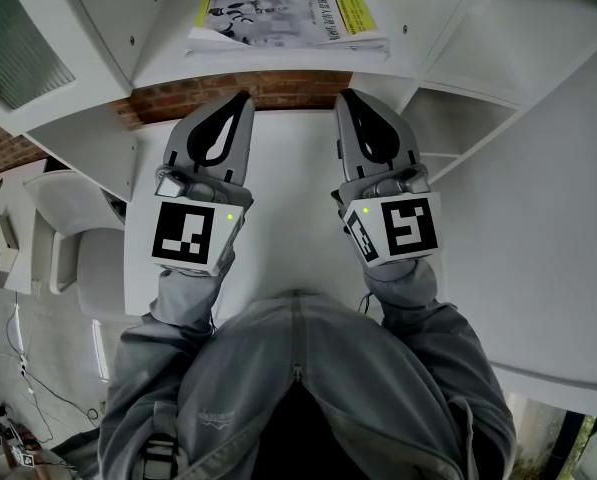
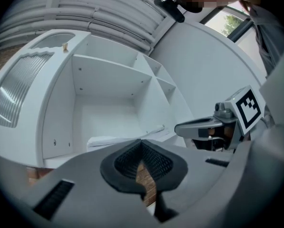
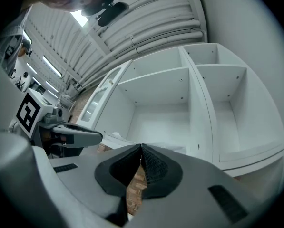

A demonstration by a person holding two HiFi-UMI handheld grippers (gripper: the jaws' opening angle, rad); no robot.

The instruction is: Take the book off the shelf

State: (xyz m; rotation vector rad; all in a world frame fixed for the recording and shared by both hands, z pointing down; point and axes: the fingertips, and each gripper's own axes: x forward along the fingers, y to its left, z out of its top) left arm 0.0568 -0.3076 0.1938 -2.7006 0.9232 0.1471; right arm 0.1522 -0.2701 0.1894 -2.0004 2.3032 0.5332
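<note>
A thin book (image 1: 288, 18) with a white cover and yellow corners lies flat in a white shelf compartment (image 1: 168, 58), near its front edge. In the left gripper view the book (image 2: 118, 140) shows as a pale stack just beyond the jaws. My left gripper (image 1: 242, 97) is shut and empty, a little short of the shelf's front edge, below the book's left part. My right gripper (image 1: 346, 96) is shut and empty too, below the book's right part. Both point toward the shelf, side by side. Neither touches the book.
The white shelf unit (image 3: 199, 103) has several open compartments, with a divider (image 1: 448, 28) right of the book. A red brick strip (image 1: 248, 92) runs below the book's shelf board. A frosted window (image 1: 13, 38) is at the left. The person's grey sleeves (image 1: 298, 368) fill the lower view.
</note>
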